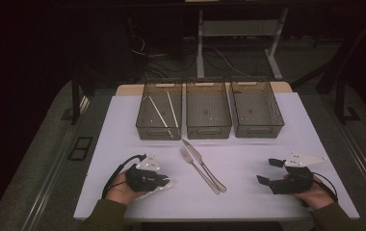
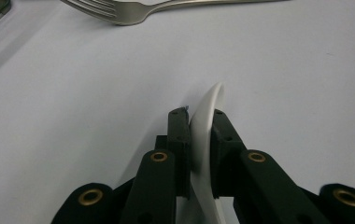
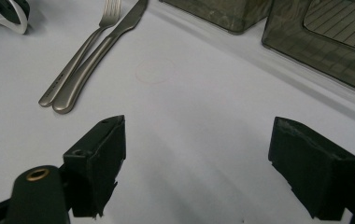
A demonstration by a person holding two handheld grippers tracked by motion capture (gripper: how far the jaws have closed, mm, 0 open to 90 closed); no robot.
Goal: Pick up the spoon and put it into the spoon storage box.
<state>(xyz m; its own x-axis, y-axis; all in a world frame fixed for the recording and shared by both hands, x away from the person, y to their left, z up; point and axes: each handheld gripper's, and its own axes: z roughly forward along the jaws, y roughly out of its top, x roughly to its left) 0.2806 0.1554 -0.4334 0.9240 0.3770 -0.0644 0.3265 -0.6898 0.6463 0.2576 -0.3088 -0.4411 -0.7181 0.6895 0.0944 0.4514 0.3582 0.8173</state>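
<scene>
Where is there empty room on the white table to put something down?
Bare white tabletop lies between the steel fork and knife and the right gripper, and below the three dark mesh baskets on the right. The middle is crowded by the cutlery.

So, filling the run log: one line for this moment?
left gripper: shut on white spoon | right gripper: open, idle | fork, knife: on table

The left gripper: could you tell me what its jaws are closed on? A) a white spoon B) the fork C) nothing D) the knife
A: in the left gripper view the left gripper has both pads pressed on a white spoon, edge-on between them.
</scene>
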